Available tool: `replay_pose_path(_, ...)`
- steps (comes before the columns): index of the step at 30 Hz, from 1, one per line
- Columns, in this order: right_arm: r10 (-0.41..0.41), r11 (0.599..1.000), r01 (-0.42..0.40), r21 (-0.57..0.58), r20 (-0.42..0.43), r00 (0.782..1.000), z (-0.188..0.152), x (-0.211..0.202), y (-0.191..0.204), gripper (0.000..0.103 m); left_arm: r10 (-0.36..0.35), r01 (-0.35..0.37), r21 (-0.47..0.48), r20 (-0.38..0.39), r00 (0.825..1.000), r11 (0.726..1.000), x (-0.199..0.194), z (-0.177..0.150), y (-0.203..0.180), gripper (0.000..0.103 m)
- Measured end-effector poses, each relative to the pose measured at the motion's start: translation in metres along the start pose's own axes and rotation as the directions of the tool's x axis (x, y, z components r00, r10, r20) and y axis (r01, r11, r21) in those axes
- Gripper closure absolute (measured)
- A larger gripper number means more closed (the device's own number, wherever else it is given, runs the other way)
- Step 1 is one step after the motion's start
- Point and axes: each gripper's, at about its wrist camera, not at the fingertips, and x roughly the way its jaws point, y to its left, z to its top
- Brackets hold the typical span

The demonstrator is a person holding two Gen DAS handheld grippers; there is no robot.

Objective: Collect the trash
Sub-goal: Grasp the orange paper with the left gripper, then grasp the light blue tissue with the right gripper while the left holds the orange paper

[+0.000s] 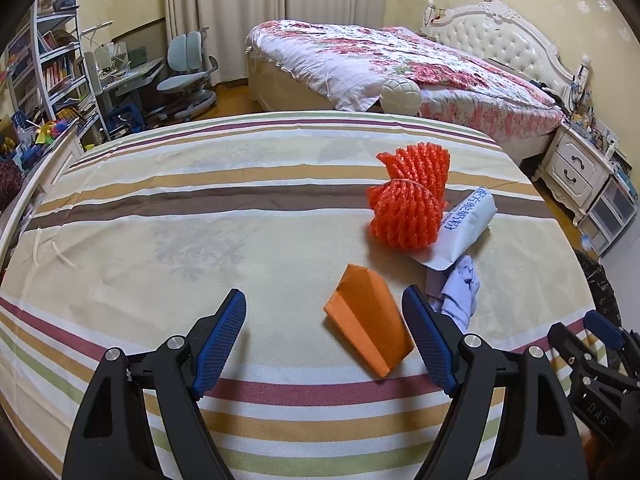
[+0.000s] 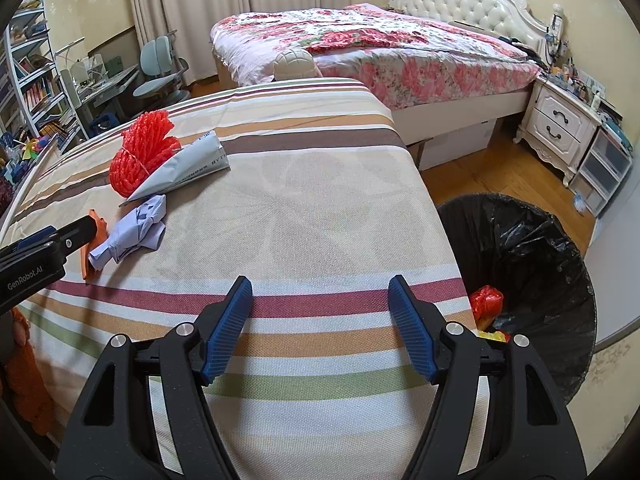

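Trash lies on a striped bed cover (image 1: 200, 240): a folded orange paper (image 1: 366, 320), two red foam nets (image 1: 408, 208), a white printed packet (image 1: 466, 226) and a crumpled lilac paper (image 1: 460, 292). My left gripper (image 1: 324, 312) is open just above the cover, and the orange paper lies by its right finger without touching the pads. In the right wrist view my right gripper (image 2: 320, 300) is open over bare cover with nothing between its fingers. The nets (image 2: 140, 156), packet (image 2: 188, 168) and lilac paper (image 2: 132, 236) lie to its far left. A bin lined with a black bag (image 2: 532, 264) stands to its right.
Red and yellow scraps (image 2: 486, 304) lie inside the bin. Beyond the striped cover stands a floral bed (image 2: 380, 52) with a white headboard. A white nightstand (image 2: 560, 120) is at the right, a desk with a chair (image 1: 184, 76) and bookshelves (image 1: 48, 60) at the left.
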Motion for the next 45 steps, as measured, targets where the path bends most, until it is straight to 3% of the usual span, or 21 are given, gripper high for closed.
replay_pose_path(15, -0.002, 1.0, 0.002, -0.003, 0.001, 1.0, -0.001, -0.001, 0.001, 0.034, 0.002, -0.003, -0.01, -0.031, 1.0, 1.0, 0.004, -0.011, 0.006, 0.025)
replay_pose_path(18, -0.003, 1.0, 0.003, -0.002, 0.0, 1.0, -0.001, -0.001, 0.001, 0.034, -0.018, 0.018, -0.002, -0.046, 0.999, 1.0, 0.008, -0.009, 0.005, 0.038)
replay_pose_path(23, -0.009, 1.0, 0.009, -0.001, -0.003, 1.0, 0.0, -0.001, 0.0, 0.034, -0.036, 0.038, 0.073, -0.026, 0.999, 0.997, 0.006, -0.014, -0.004, 0.071)
replay_pose_path(32, 0.008, 1.0, -0.008, -0.014, 0.013, 1.0, 0.005, -0.007, 0.014, 0.034, -0.036, 0.037, 0.107, -0.011, 0.999, 0.994, -0.001, -0.021, 0.007, 0.073)
replay_pose_path(45, 0.118, 0.983, -0.114, -0.143, 0.02, 0.993, 0.034, -0.009, 0.093, 0.034, 0.011, -0.011, 0.043, 0.004, 1.0, 0.999, -0.007, -0.023, 0.055, 0.073)
